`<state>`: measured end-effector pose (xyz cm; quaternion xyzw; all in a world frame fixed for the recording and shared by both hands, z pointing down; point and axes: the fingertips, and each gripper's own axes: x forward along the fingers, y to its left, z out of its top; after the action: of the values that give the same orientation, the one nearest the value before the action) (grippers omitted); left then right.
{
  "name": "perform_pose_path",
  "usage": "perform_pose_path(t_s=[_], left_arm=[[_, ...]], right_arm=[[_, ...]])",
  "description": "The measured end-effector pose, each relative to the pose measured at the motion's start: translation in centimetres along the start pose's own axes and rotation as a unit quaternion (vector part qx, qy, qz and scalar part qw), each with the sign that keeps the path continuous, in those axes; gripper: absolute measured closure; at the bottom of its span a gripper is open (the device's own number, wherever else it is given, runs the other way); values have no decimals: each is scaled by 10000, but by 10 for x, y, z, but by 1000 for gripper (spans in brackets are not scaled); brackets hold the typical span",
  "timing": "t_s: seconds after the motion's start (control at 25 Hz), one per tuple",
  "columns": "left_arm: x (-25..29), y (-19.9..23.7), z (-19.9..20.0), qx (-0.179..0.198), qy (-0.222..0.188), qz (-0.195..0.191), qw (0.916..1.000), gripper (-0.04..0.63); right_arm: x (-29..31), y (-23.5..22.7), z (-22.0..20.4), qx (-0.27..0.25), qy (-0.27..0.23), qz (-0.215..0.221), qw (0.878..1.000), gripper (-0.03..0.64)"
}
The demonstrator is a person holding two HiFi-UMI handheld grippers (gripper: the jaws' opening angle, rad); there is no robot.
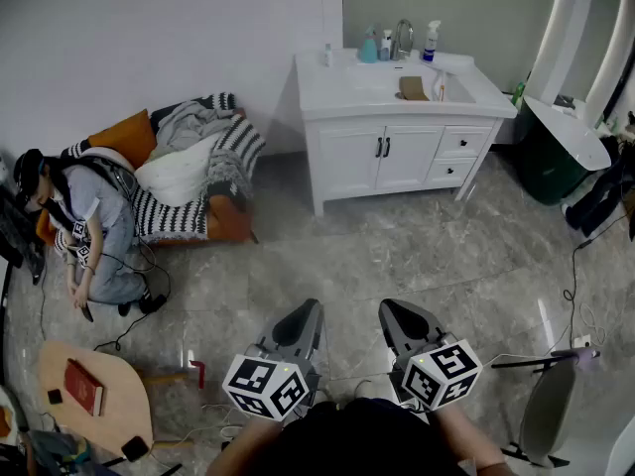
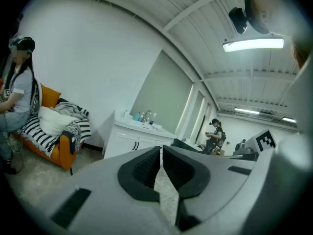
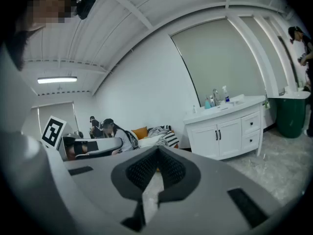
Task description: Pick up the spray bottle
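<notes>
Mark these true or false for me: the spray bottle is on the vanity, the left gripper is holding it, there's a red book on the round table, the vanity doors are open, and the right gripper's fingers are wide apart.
1. The spray bottle stands on the vanity, beside the faucet. True.
2. The left gripper holds the spray bottle. False: its fingers are shut on nothing, far from the vanity.
3. A red book lies on the round table. True.
4. The cabinet doors are open. False: they are closed.
5. The right gripper has its fingers wide apart. False: they are together and empty.
</notes>
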<state>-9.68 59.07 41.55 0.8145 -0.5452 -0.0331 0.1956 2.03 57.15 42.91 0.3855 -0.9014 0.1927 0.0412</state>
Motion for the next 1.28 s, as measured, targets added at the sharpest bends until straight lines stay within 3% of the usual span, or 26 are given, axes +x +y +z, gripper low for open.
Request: perform_pose_path(t_s=[0.68, 1.28], left_arm=[[52, -26, -4, -167, -60, 71, 9998, 575], [103, -27, -10, 18, 94, 315, 9995, 575]], right_arm=[[-10, -52, 12, -46, -11, 152, 9999, 609], [-4, -111, 13, 113, 143, 108, 9998, 609]])
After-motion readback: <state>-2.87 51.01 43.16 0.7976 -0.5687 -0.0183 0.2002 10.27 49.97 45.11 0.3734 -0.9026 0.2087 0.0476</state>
